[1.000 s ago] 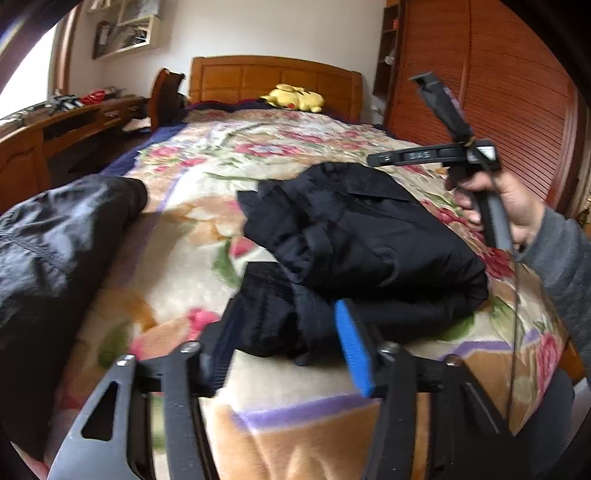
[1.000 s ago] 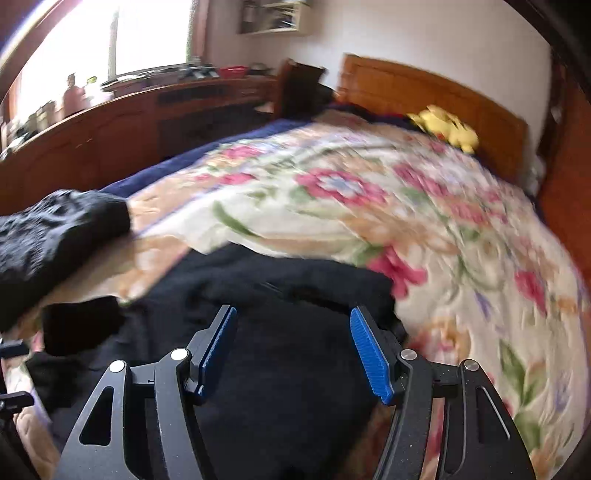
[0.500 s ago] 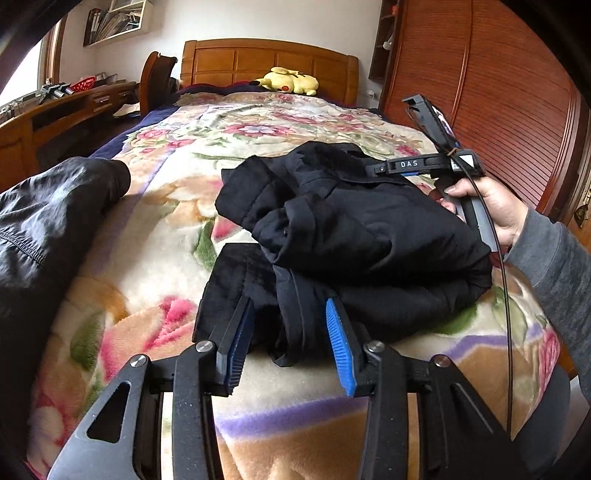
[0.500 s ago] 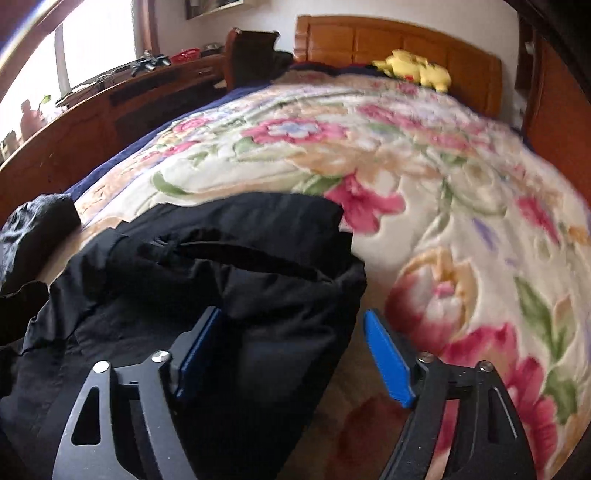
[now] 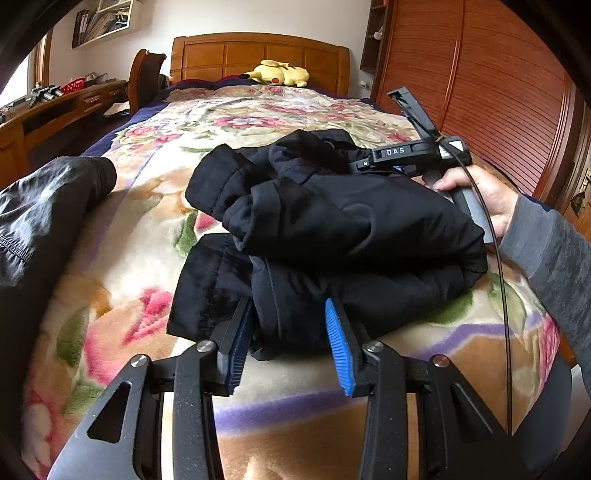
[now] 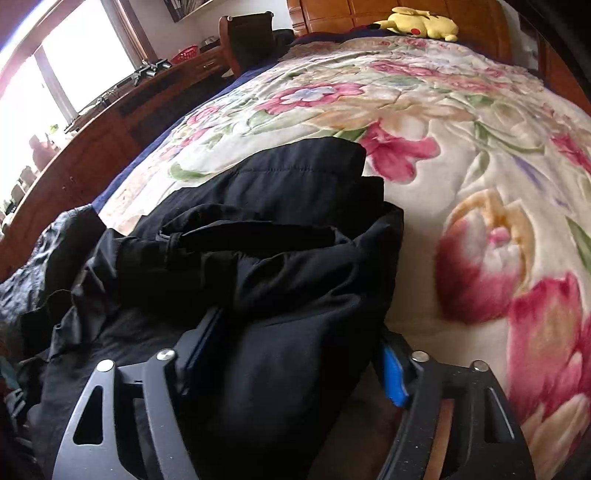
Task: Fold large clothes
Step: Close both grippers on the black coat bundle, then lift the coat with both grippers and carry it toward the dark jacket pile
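1. A bundled black jacket (image 5: 343, 229) lies on a floral blanket (image 5: 258, 122) near the foot of a double bed, its padded layers heaped loosely on one another

2. The left gripper (image 5: 288, 343) sits low at the jacket's near edge, its blue-padded fingers (image 5: 338, 347) parted on either side of a hanging fold; whether the pads press the cloth cannot be told

3. The right gripper (image 6: 295, 354) is pushed into the far side of the bundle, its fingers spread wide with a thick wad of black cloth between them; one blue pad (image 6: 393, 376) shows at the cloth's edge, and a firm grip cannot be confirmed

4. From the left wrist view, the person's right hand (image 5: 480, 195), in a grey sleeve, clasps the handle of the right tool just behind the jacket, a thin black cable (image 5: 498, 258) looping down from it

5. A second dark garment (image 5: 40, 206), shinier and greyish, lies at the left edge of the blanket, apart from the jacket

6. The blanket is cream with pink flowers, green leaves and a purple border band; a navy layer shows under it along the left side

7. A yellow plush toy (image 5: 279, 74) rests against the wooden headboard (image 5: 258, 51)

8. Louvred wooden wardrobe doors (image 5: 491, 99) fill the right wall; a long wooden desk (image 5: 55, 110) with a red basket (image 5: 72, 86) and a chair (image 5: 144, 77) runs under a bright window (image 6: 74, 62) on the left, with a wall shelf (image 5: 103, 22) above
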A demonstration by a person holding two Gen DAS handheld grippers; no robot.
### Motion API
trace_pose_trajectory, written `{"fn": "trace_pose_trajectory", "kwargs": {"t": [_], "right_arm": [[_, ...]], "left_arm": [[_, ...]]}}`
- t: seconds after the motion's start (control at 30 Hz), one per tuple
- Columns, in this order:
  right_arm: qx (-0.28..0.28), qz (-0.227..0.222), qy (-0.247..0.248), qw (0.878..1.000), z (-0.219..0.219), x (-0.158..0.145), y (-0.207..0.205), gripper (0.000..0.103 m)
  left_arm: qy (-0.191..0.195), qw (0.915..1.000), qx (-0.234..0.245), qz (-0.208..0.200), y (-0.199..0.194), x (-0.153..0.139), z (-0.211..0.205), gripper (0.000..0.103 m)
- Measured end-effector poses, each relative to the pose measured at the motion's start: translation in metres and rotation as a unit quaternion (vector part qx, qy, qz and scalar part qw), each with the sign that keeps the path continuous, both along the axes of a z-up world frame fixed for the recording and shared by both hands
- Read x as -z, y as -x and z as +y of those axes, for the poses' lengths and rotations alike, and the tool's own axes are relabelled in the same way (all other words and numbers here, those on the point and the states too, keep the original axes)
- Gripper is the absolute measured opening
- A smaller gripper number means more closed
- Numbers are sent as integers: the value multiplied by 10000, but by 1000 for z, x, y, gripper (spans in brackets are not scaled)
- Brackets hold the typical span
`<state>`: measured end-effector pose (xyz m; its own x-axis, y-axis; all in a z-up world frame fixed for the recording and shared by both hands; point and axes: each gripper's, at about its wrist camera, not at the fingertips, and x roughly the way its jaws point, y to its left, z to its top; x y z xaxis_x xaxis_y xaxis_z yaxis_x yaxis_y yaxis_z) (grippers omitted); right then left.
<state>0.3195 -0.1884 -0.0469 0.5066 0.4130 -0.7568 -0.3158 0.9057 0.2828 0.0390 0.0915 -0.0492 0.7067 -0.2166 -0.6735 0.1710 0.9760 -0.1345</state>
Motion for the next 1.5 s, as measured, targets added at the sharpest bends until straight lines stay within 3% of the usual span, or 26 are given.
{"fn": "trace_pose_trajectory", "kwargs": {"t": [0.1,0.17,0.23,0.37,0.57,0.77,0.93,1.13,1.3,1.5], "right_arm": [[-27,-50,-21,10000,-4,-5,4,55],[-26,-126,-25,9999,-5,-10,11,40],[-4,-315,130,9994,-1,-19,20,32],[6,-725,315,9969,9,-42,41,24],[-72,-1254,482,9909,31,-78,72,21],[-257,-1585,590,9853,63,-111,93,20],[-442,-1845,452,9808,98,-134,100,20],[-800,-2035,418,9749,162,-153,103,20],[-1093,-2085,265,9715,224,-160,103,20],[-1437,-2166,230,9654,288,-145,104,20]], "left_arm": [[141,9999,-30,17,-2,0,5,26],[245,9997,-32,15,-2,-2,9,23],[231,9997,-2,-58,1,-5,9,21],[167,9991,-60,-378,11,-18,12,17],[309,9949,-361,-895,29,-41,39,14],[206,9860,-688,-1505,47,-77,68,12],[140,9846,-801,-1548,57,-94,105,11],[-290,9760,-1309,-1719,73,-115,158,10],[-497,9644,-1893,-1778,95,-123,213,10],[-796,9474,-2515,-1810,121,-118,267,10]]}}
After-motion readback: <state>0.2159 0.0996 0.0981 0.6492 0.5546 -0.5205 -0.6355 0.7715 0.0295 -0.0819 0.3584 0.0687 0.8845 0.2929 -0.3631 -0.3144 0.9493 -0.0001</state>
